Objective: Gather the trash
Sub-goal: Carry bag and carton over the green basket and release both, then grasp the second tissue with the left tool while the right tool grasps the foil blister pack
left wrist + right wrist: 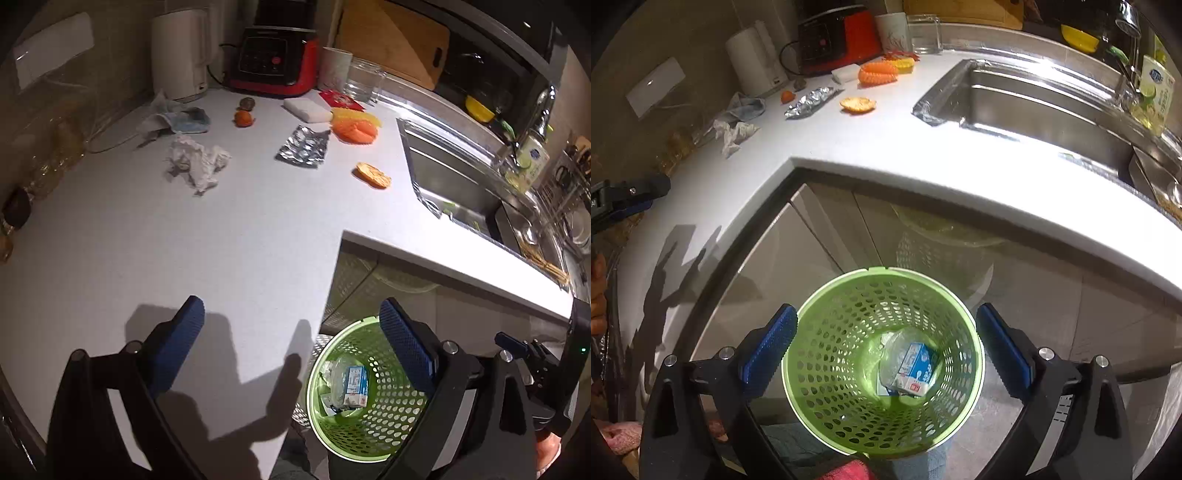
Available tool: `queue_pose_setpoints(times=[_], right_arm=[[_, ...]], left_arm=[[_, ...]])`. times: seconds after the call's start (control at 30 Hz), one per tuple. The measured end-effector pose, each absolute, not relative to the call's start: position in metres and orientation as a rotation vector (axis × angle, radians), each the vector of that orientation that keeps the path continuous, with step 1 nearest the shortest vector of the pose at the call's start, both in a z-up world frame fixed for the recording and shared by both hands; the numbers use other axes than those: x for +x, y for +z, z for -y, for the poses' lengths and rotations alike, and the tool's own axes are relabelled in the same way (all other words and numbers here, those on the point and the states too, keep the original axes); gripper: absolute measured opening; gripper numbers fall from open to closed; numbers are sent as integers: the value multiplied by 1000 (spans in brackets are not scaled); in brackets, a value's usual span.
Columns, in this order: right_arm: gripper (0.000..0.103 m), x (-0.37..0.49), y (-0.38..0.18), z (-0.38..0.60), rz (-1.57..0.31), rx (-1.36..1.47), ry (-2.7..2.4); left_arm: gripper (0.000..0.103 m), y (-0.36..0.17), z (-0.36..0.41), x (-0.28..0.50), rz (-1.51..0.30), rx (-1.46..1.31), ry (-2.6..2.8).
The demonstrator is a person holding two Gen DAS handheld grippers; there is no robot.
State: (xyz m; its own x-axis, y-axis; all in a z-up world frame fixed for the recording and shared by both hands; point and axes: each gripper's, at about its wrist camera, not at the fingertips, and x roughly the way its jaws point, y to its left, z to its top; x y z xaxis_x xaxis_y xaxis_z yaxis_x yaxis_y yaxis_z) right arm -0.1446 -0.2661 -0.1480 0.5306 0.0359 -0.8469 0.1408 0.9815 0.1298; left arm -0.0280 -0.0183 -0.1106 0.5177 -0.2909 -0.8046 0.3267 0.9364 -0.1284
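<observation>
A green perforated bin (882, 362) stands on the floor below the counter corner, also in the left wrist view (365, 391). It holds a small blue-and-white carton (914, 371) and clear plastic. My right gripper (884, 343) is open and empty directly above the bin. My left gripper (291, 332) is open and empty over the counter's front edge. On the white counter (221, 240) lie a crumpled tissue (197, 162), a foil blister pack (303, 147), an orange peel (373, 174), a face mask (181, 118) and a small orange fruit (243, 118).
A steel sink (454, 184) is set in the counter at right. At the back stand a white kettle (181, 51), a red-black appliance (275, 59), a cup (334, 68), a glass (364, 81), a white sponge (308, 109) and orange-yellow items (354, 125). Bottles (48, 155) line the left.
</observation>
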Motion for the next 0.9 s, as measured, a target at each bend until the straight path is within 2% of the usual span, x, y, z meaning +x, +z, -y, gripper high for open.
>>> queue_pose_setpoints(times=[0.07, 0.47, 0.9], right_arm=[[101, -134, -134, 264, -984, 167, -53], [101, -42, -94, 253, -889, 92, 44], [101, 92, -98, 243, -859, 61, 106]], left_arm=[[91, -106, 7, -20, -949, 14, -333], [92, -103, -19, 54, -927, -93, -138], [92, -148, 4, 170, -981, -179, 72]])
